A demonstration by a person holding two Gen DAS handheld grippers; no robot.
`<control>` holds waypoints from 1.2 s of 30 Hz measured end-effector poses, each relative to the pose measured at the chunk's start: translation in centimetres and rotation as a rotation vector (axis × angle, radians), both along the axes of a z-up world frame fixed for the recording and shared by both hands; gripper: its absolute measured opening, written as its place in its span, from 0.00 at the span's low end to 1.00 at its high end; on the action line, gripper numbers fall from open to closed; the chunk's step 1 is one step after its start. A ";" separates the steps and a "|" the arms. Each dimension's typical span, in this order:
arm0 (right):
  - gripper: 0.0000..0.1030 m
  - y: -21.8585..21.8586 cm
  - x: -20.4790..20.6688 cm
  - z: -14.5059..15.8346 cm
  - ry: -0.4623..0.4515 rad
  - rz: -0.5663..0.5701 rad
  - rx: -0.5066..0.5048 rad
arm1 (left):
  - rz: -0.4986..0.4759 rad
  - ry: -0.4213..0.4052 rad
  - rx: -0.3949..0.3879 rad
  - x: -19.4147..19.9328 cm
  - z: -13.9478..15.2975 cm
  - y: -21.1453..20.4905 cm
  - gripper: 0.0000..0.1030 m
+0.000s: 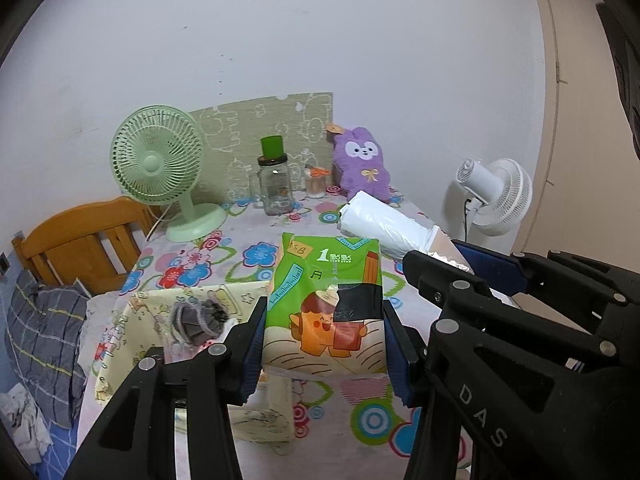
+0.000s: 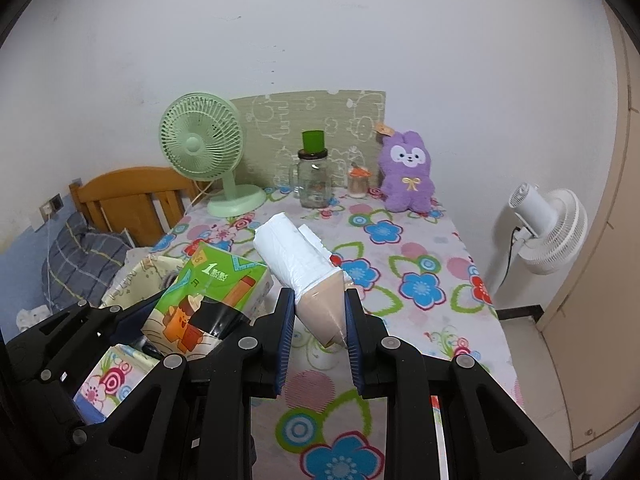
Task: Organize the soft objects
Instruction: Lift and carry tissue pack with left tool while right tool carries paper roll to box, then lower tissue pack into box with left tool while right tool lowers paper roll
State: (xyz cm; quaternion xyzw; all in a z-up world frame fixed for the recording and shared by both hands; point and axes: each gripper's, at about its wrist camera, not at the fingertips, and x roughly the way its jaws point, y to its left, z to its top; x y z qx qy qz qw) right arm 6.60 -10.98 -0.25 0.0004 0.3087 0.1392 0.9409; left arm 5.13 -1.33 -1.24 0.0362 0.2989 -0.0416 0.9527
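My left gripper (image 1: 325, 344) is shut on a green tissue pack (image 1: 328, 296) and holds it above the table, beside a pale yellow fabric basket (image 1: 132, 320) with a grey knitted item (image 1: 196, 320) inside. My right gripper (image 2: 319, 322) is shut on a white plastic-wrapped roll (image 2: 296, 252) by its beige end, lifted over the flowered tablecloth (image 2: 420, 288). The roll also shows in the left wrist view (image 1: 380, 224), and the tissue pack in the right wrist view (image 2: 208, 300). A purple plush bunny (image 2: 406, 172) sits at the table's far right.
A green desk fan (image 1: 160, 168), a glass jar with a green lid (image 1: 276, 184) and a small container (image 1: 316, 182) stand at the back. A wooden bed headboard (image 1: 80, 240) and plaid pillow (image 1: 40, 340) lie left. A white floor fan (image 2: 548, 232) stands right.
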 end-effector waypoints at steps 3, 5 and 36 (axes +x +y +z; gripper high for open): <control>0.26 1.0 0.3 0.2 -0.002 0.016 -0.007 | 0.015 0.000 -0.002 0.3 0.0 0.9 0.51; 0.26 1.7 0.5 0.2 -0.002 0.027 -0.011 | 0.025 0.000 -0.002 0.5 0.0 1.6 0.51; 0.26 10.7 3.5 -2.7 0.062 0.184 -0.012 | 0.144 0.079 0.043 3.4 -3.4 10.2 0.52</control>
